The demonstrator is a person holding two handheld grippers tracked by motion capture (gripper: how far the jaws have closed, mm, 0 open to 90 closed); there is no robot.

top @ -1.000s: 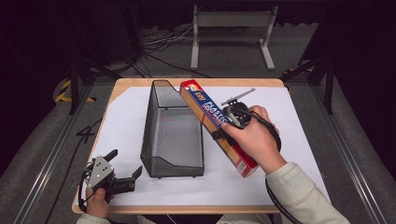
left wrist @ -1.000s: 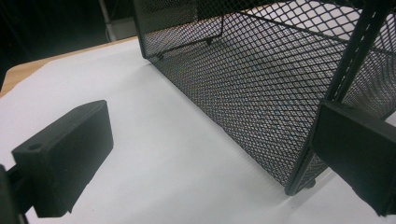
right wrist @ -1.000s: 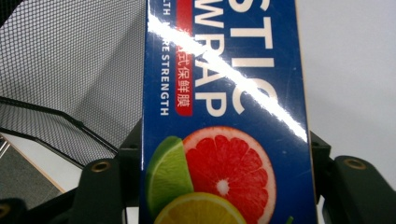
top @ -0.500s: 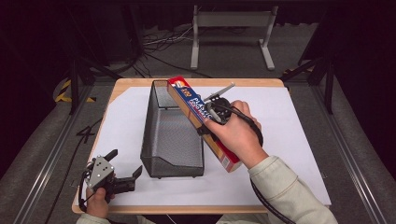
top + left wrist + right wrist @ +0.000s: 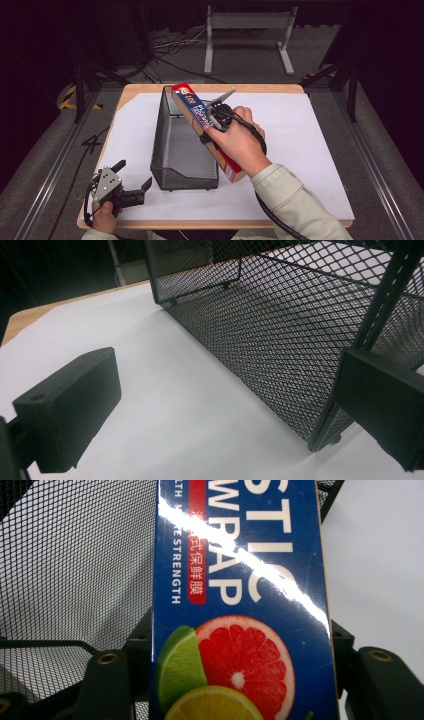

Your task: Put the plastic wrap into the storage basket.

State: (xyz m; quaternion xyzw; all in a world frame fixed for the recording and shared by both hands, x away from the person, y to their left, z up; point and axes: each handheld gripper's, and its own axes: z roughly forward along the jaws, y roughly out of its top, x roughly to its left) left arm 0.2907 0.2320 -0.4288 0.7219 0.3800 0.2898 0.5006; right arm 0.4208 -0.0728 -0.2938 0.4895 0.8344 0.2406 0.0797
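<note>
A long blue and red plastic wrap box [image 5: 196,106] hangs tilted over the right rim of a black wire-mesh basket [image 5: 181,150]. My right gripper [image 5: 210,120] is shut on the box about halfway along, gripping it across its width. In the right gripper view the box [image 5: 240,605] with its citrus picture sits between the jaws of the right gripper [image 5: 243,680], and basket mesh [image 5: 75,555] lies behind at the left. My left gripper [image 5: 134,173] rests open on the table by the basket's near left corner. In the left gripper view the left gripper [image 5: 230,410] faces the basket wall [image 5: 280,330], nothing between its jaws.
A white sheet [image 5: 310,145] covers the wooden table [image 5: 260,88]. A grey metal stand [image 5: 247,22] and cables lie on the floor beyond the far edge. Aluminium rails run along both sides of the table.
My right hand has carried the box leftward, from beside the basket to over its right rim. The left gripper has stayed where it was.
</note>
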